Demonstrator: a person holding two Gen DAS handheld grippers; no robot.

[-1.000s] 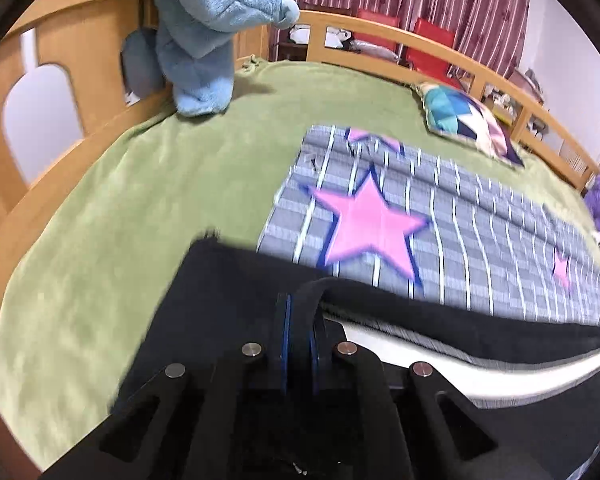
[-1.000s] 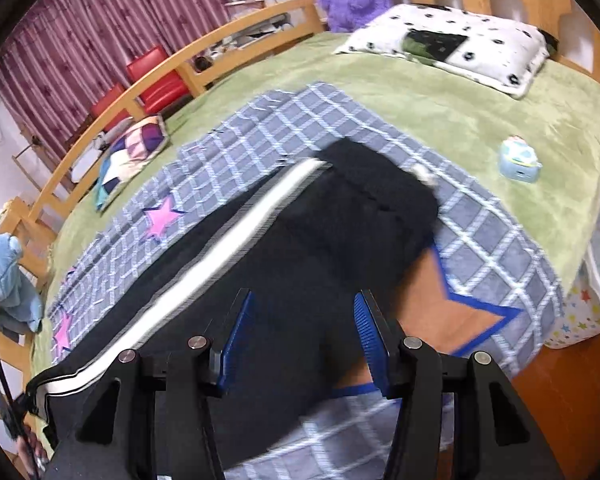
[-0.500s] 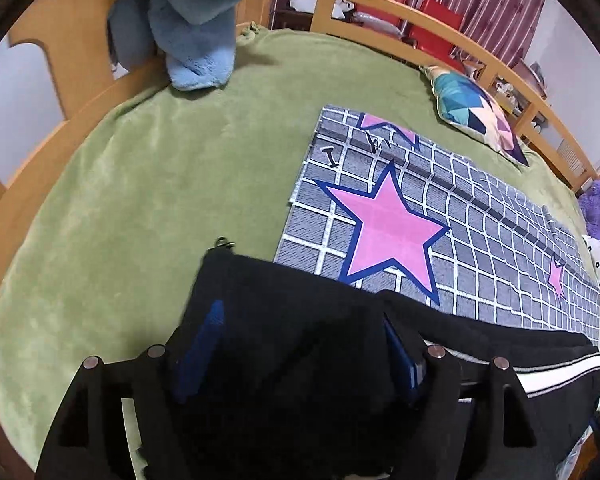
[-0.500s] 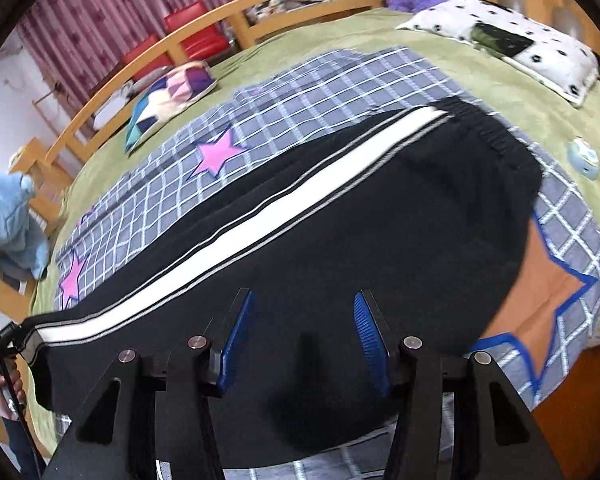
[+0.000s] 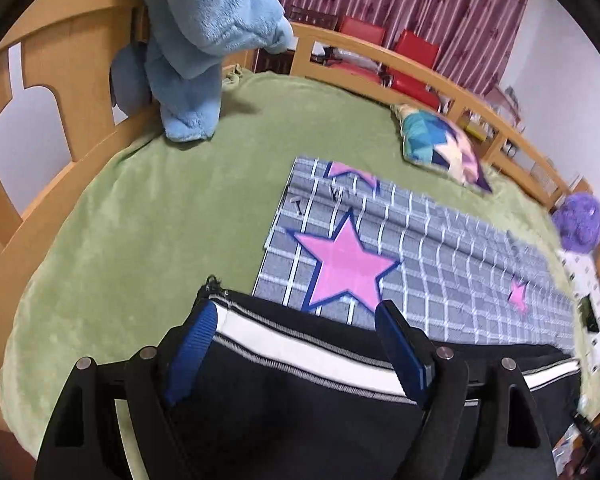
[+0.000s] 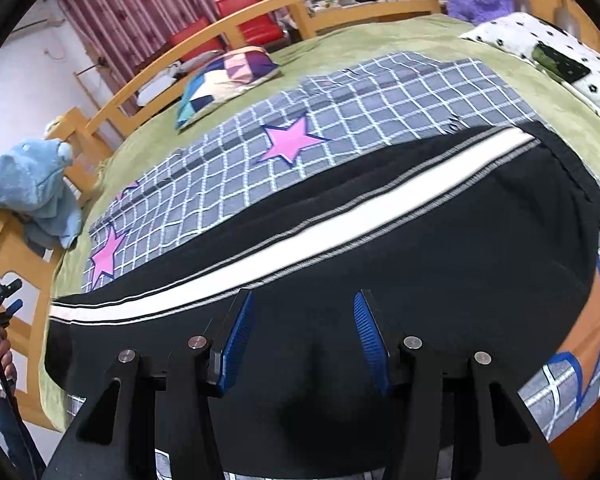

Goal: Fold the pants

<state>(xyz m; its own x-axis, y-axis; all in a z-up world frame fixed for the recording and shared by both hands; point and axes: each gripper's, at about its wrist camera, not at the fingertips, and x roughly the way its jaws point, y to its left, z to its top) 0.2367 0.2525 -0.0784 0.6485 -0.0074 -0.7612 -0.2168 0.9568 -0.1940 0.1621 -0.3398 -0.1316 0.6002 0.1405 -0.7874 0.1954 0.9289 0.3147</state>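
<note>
Now the black pants (image 6: pixel 380 280) with their white side stripe lie stretched lengthwise on the bed (image 5: pixel 148 216), over the near edge of a grey checked blanket (image 5: pixel 440 248) printed with pink stars; the left tongs (image 5: pixel 296 344) hang above the cuff end of the pants, their jaws having just been opening and now spread wide, the blue pads (image 5: pixel 192 344) clear of the cloth; the right tongs (image 6: pixel 304 336) stand about half open above the wider part of the pants, gripping nothing; beyond the blanket a patchwork cushion (image 5: pixel 444 148) lies by the wooden rail; a blue plush toy (image 5: pixel 204 40) leans at the bed's end past the blanket.
</note>
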